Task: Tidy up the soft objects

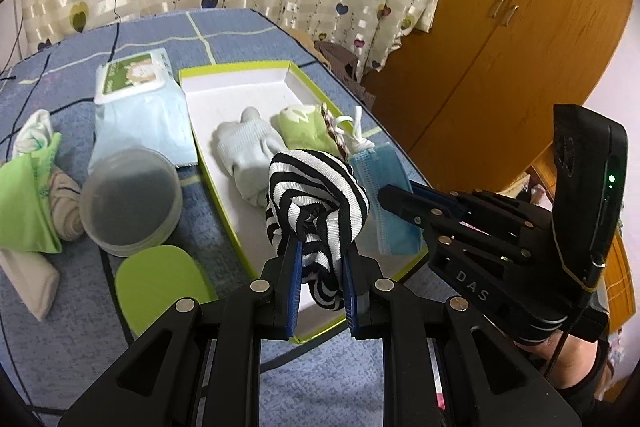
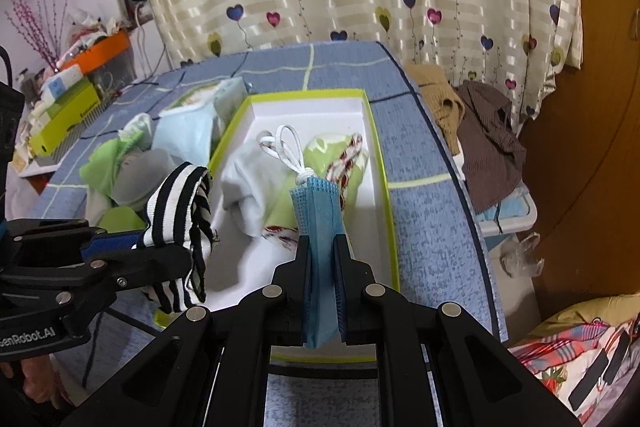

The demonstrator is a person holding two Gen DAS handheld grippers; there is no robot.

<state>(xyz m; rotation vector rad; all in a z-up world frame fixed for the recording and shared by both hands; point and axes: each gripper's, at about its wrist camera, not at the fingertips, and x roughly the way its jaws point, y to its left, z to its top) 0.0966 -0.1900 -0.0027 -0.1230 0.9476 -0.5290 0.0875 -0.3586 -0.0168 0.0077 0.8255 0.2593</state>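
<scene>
My left gripper (image 1: 320,247) is shut on a rolled black-and-white striped sock (image 1: 316,199), held above the near end of a white box with a green rim (image 1: 236,99). My right gripper (image 2: 322,247) is shut on a folded blue face mask (image 2: 318,219) with white ear loops (image 2: 286,147), also over the box (image 2: 312,95). Inside the box lie a pale blue sock bundle (image 1: 244,151) and a green rolled sock (image 1: 300,127). In the right wrist view the striped sock (image 2: 180,207) and left gripper (image 2: 132,247) appear at the left; the mask (image 1: 384,195) and right gripper (image 1: 396,203) show in the left wrist view.
Left of the box on the blue patterned tablecloth (image 1: 240,27) lie a wipes pack (image 1: 136,75), a light blue cloth (image 1: 144,127), a round clear lid (image 1: 130,195), a green lid (image 1: 160,287) and green and beige socks (image 1: 28,203). Curtain and wooden wardrobe (image 1: 520,47) stand behind.
</scene>
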